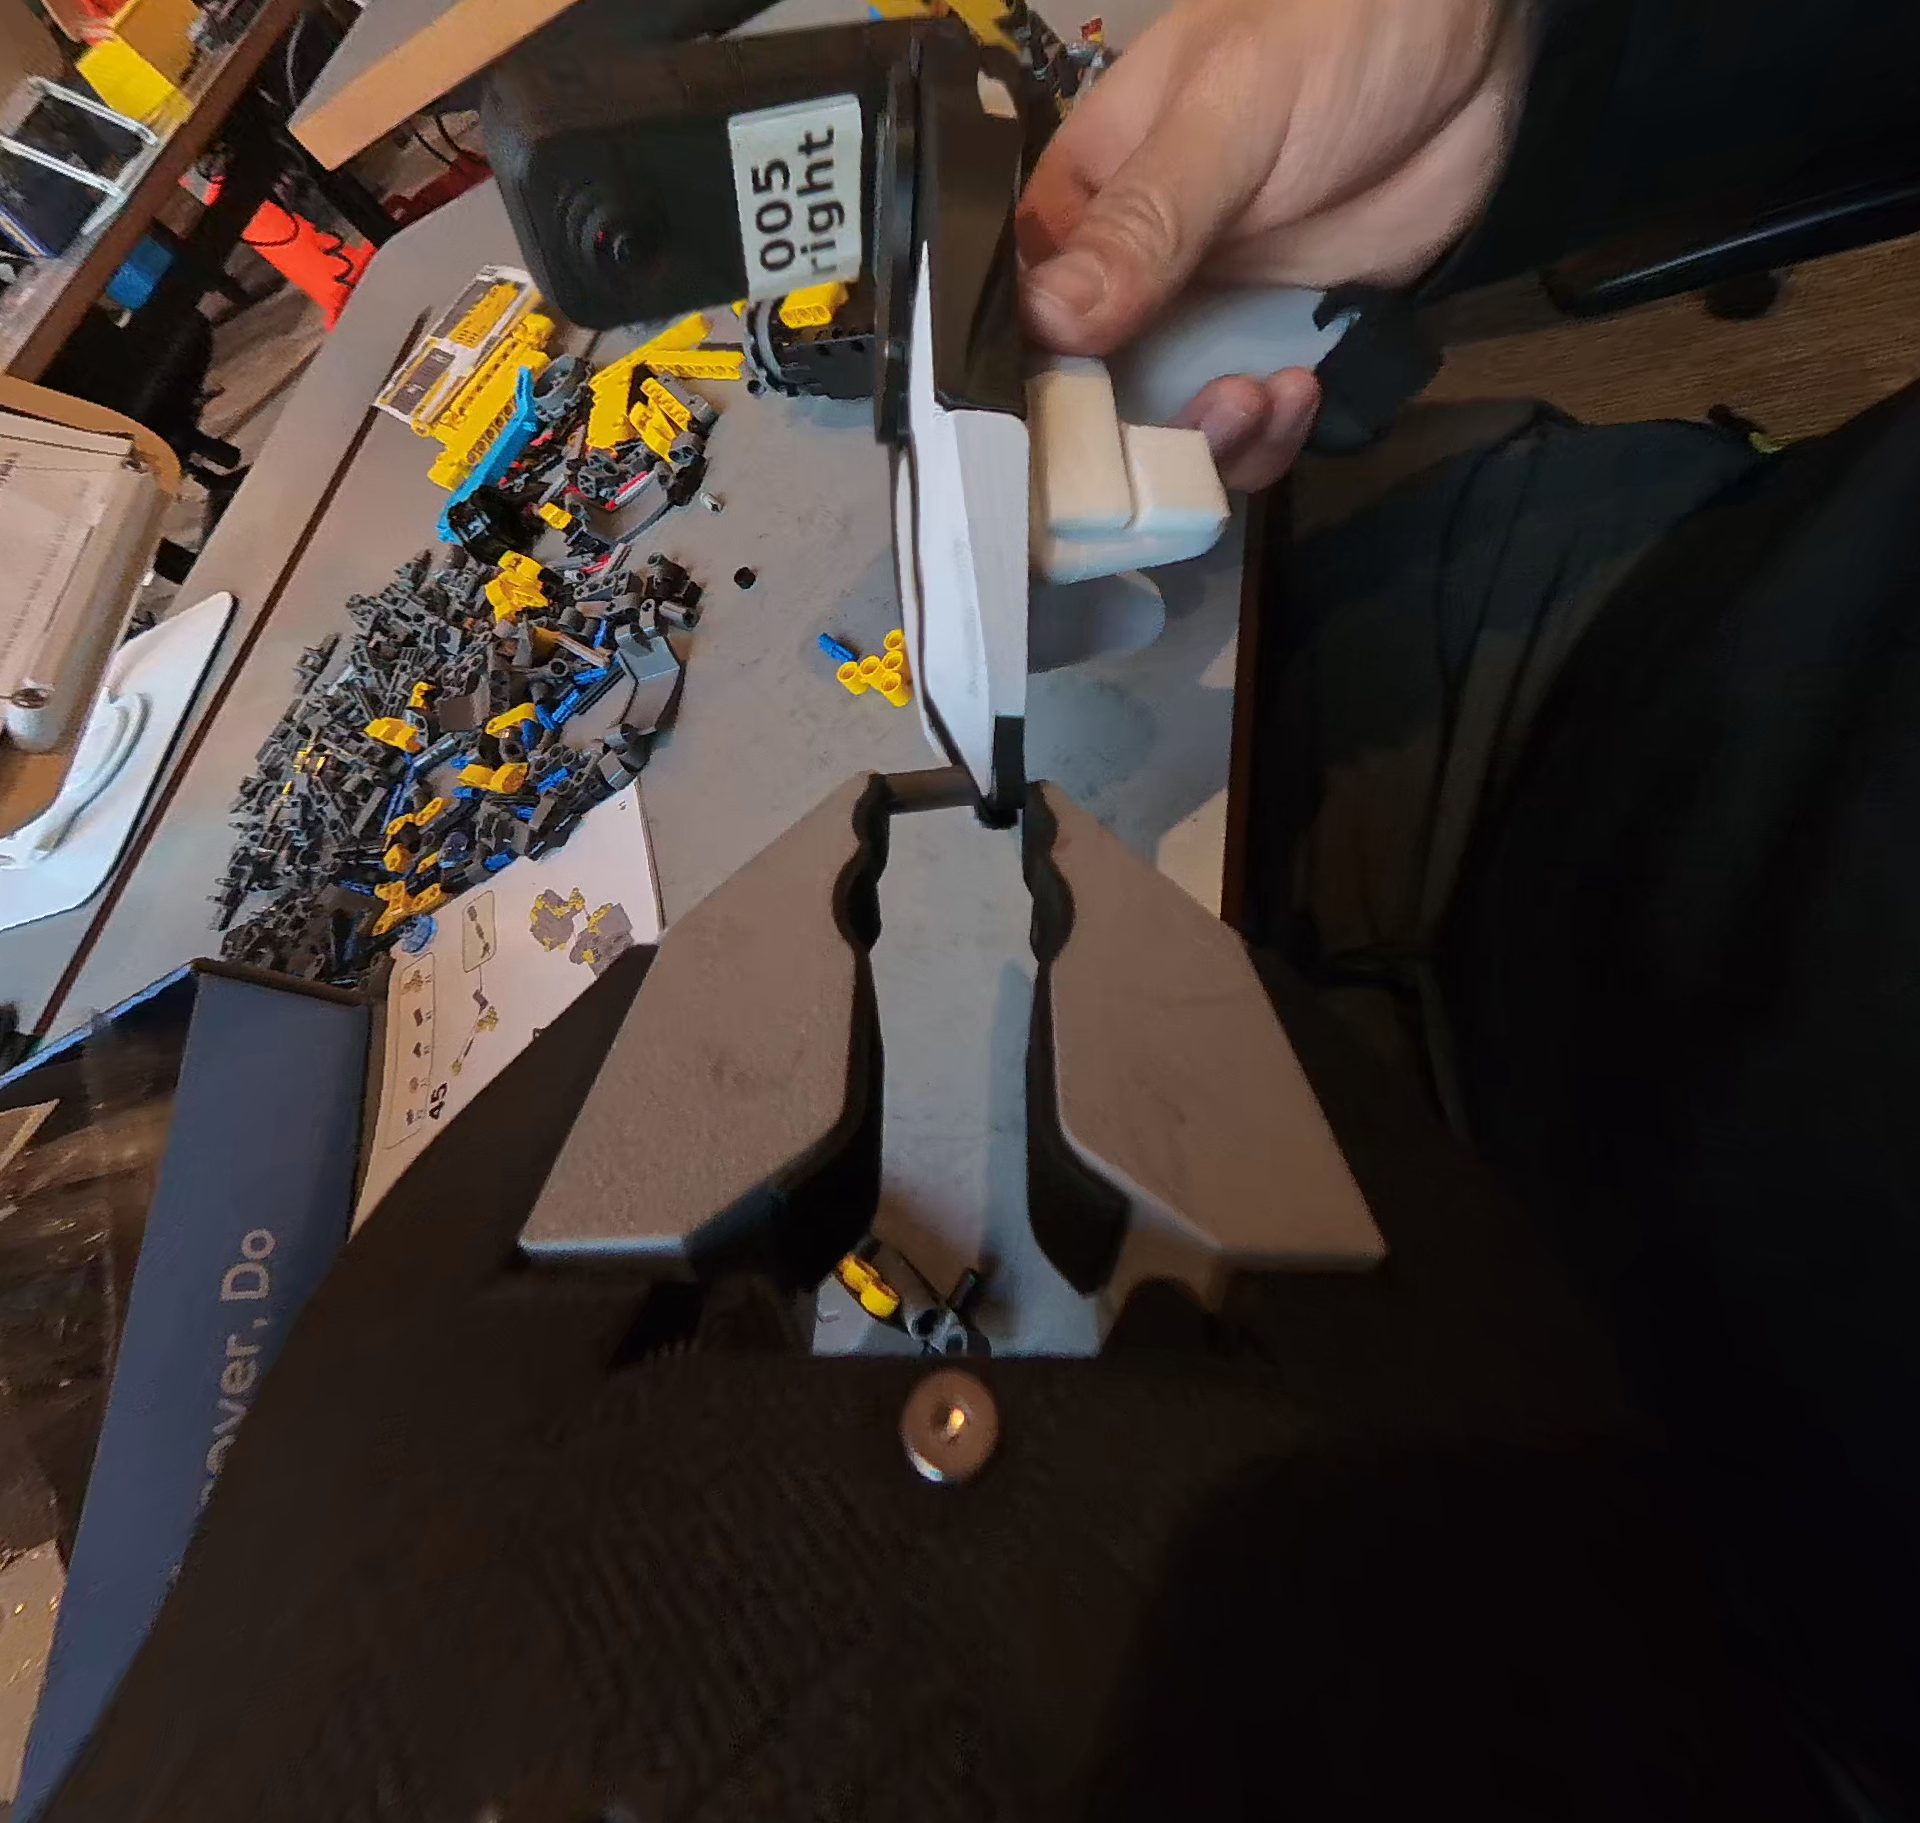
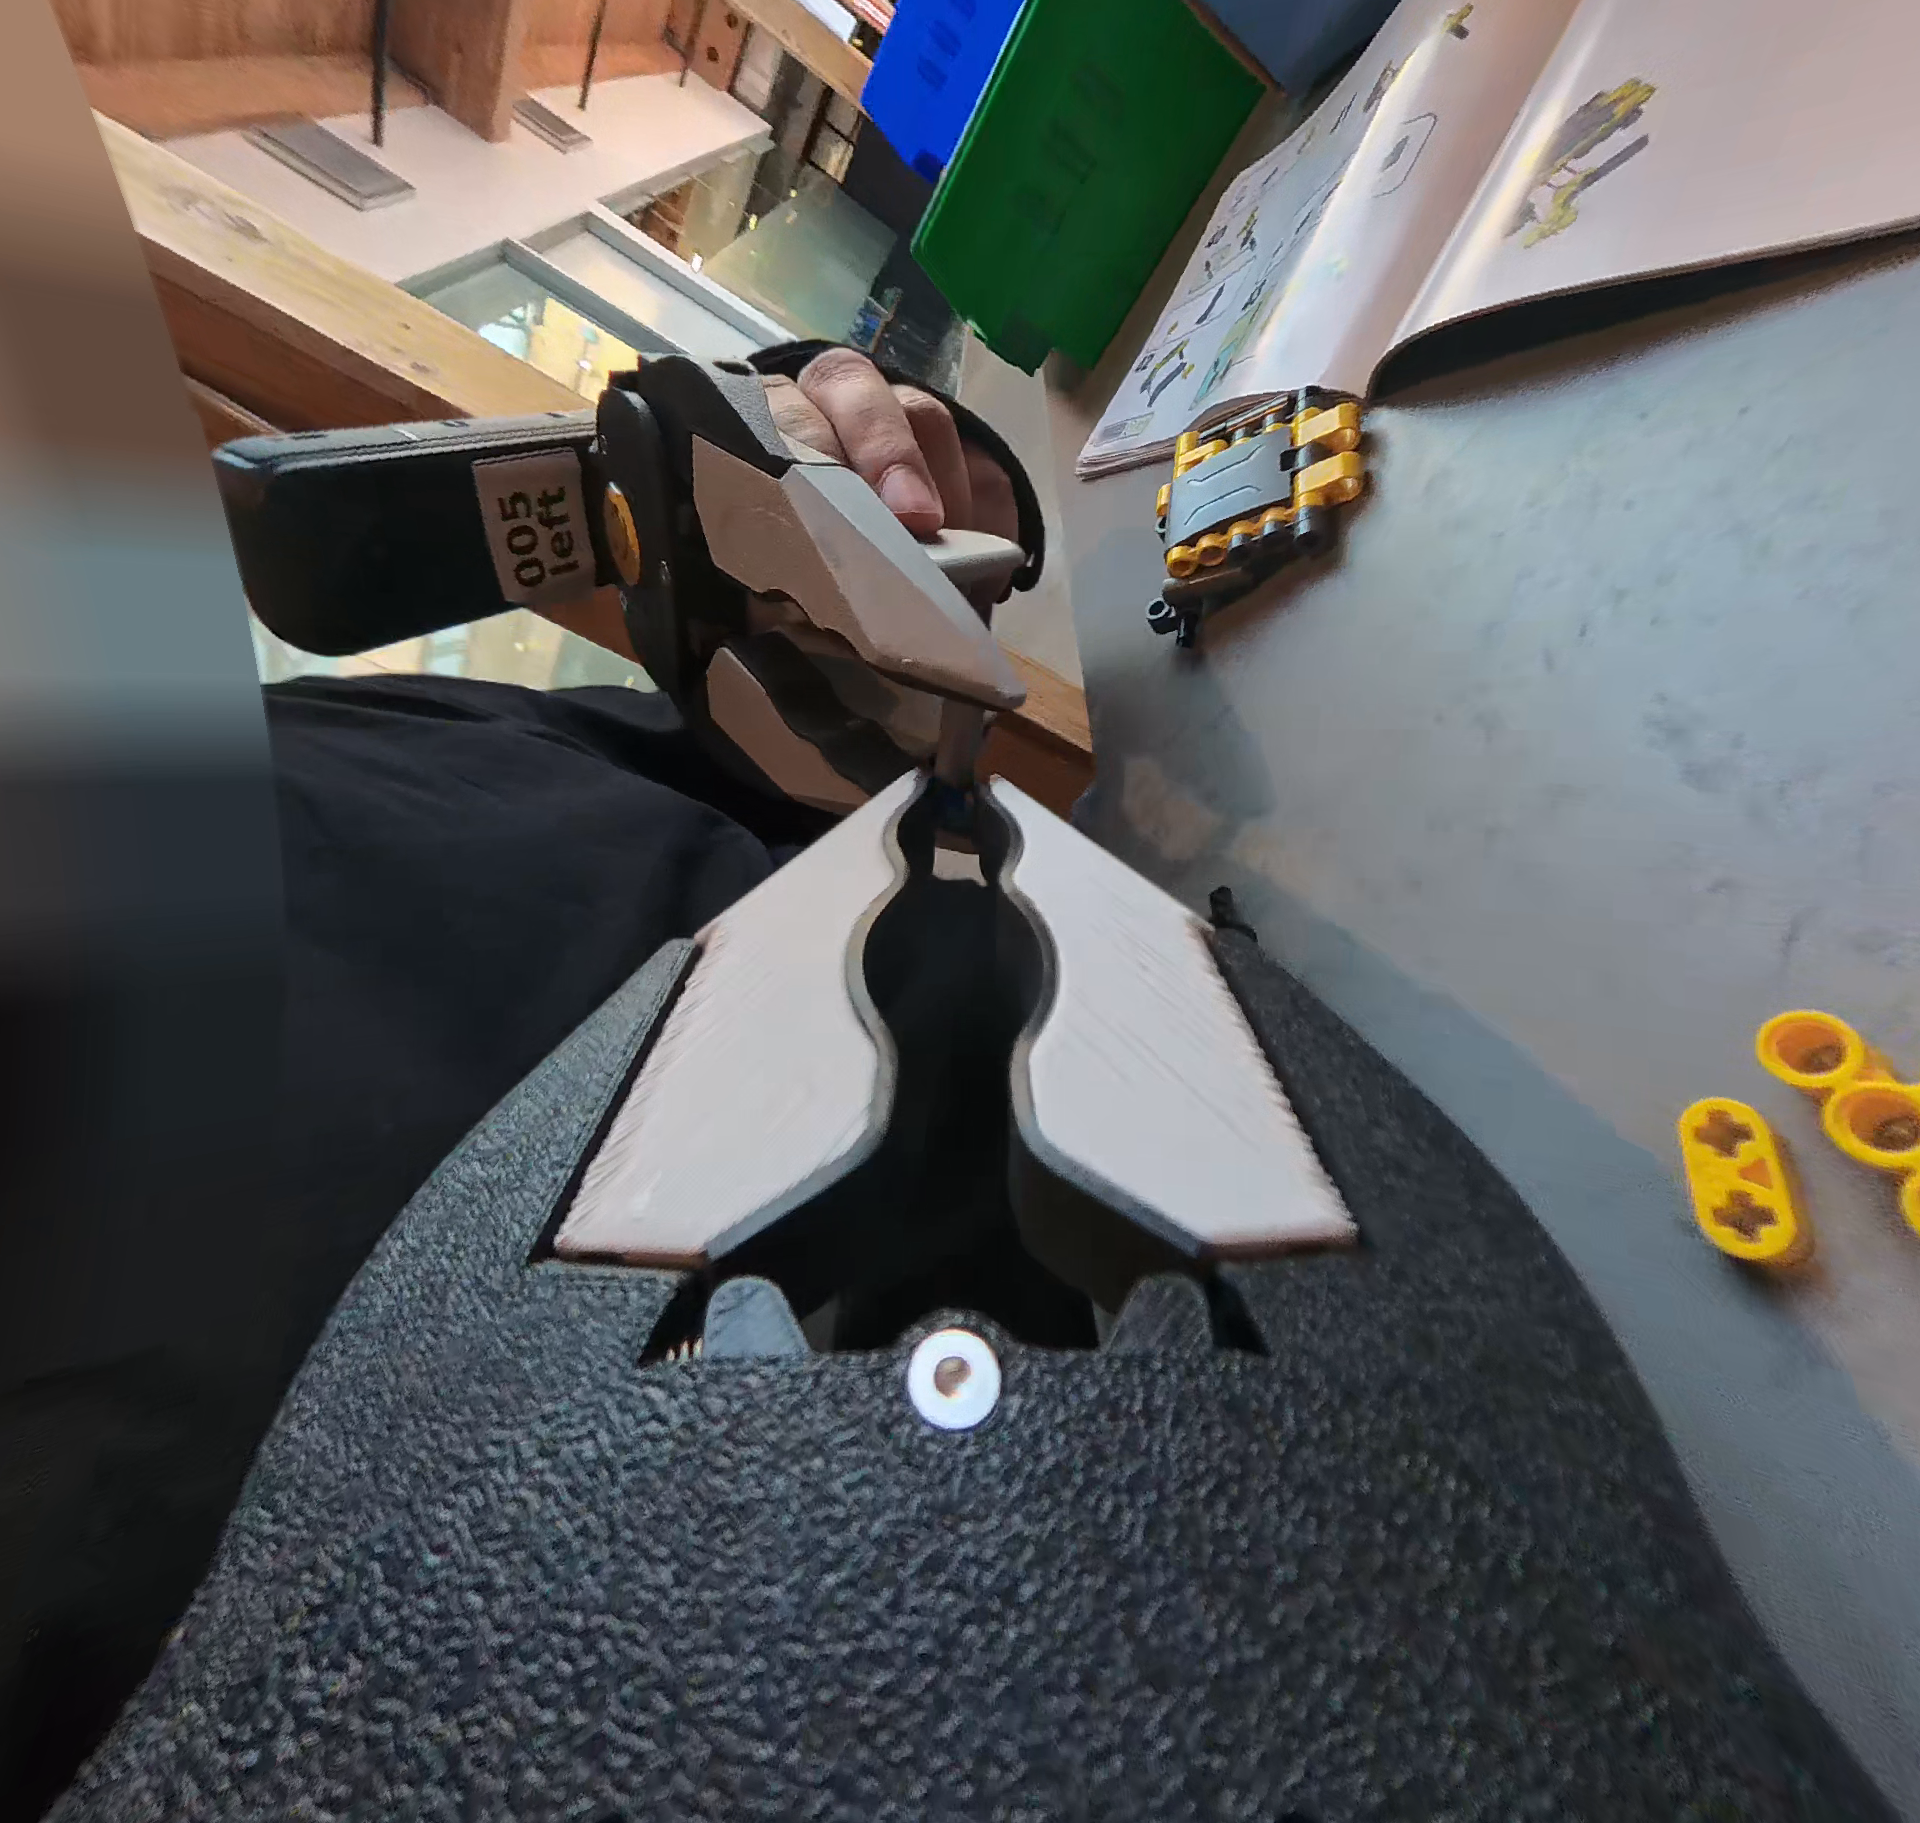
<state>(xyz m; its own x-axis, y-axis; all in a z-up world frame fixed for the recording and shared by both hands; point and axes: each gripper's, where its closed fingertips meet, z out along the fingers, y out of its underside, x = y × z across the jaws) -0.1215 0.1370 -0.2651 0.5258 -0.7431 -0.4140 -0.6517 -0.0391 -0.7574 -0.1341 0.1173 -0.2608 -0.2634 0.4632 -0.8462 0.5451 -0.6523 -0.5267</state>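
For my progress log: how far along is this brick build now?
Done: a small yellow-grey assembly lies by the open booklet. In hand: left gripper and right gripper meet tip to tip, pinching small dark pieces. Left: a big pile of loose parts lies on the table.

small dark grey pin [image 2: 961, 750] upright, pinched between both hand-held gripper tips above table edge

A heap of small dark, yellow and blue parts [image 1: 457, 734] is crowding the left side of the bench [image 1: 790, 734], and an open instruction booklet [image 1: 520, 973] is lying at its near edge. Between the heap and the right hand-held gripper [image 1: 992, 807], bare grey surface is lying open, broken only by a small yellow connector [image 1: 878, 672]. The two hand-held grippers are meeting tip to tip, leaving no gap between them.
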